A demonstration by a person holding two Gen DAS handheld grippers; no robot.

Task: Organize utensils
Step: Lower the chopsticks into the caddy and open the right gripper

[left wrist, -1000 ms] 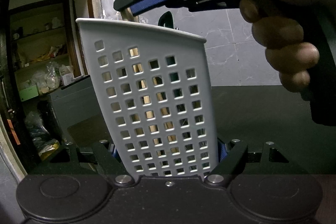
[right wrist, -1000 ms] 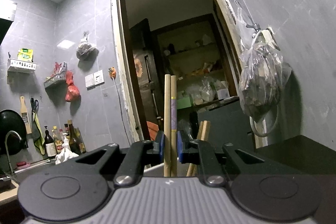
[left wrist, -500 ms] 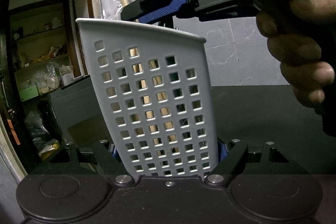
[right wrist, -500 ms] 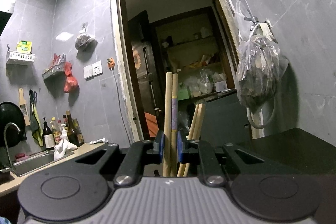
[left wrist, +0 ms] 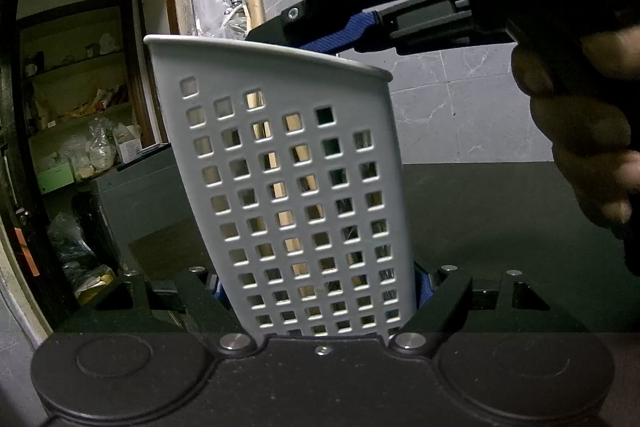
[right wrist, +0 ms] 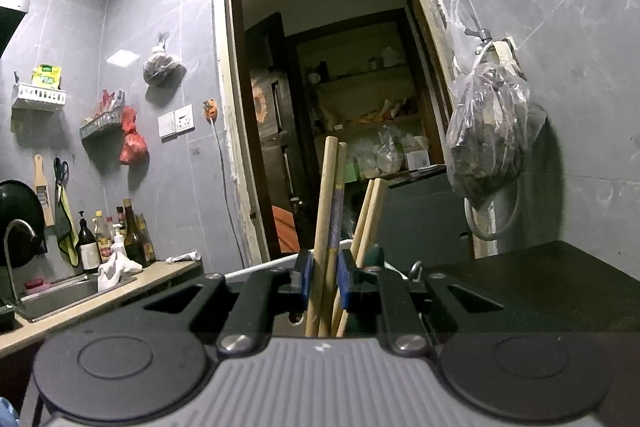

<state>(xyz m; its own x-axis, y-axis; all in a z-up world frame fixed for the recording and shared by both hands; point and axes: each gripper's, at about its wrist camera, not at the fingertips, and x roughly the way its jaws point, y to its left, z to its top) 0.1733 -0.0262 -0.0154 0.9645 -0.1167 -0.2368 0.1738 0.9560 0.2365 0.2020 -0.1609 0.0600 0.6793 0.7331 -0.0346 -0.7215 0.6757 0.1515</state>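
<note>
White perforated plastic fills the left wrist view: the utensil holder (left wrist: 304, 187) is clamped low on its walls between the jaws of the left gripper (left wrist: 320, 291) on the dark worktop (left wrist: 500, 227), and it is judged light, stiff and easily tipped. In the right wrist view, a pair of wooden chopsticks (right wrist: 330, 227) is pinched near mid-length by the nearly closed right gripper (right wrist: 325, 281) just above the holder's rim; they are judged light, rigid and smooth, and little room is left among the sticks already inside.

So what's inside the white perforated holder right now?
Through the white holder's holes: wooden chopsticks, something dark green, and metal utensils. Their lower ends and the holder's bottom are hidden.
</note>
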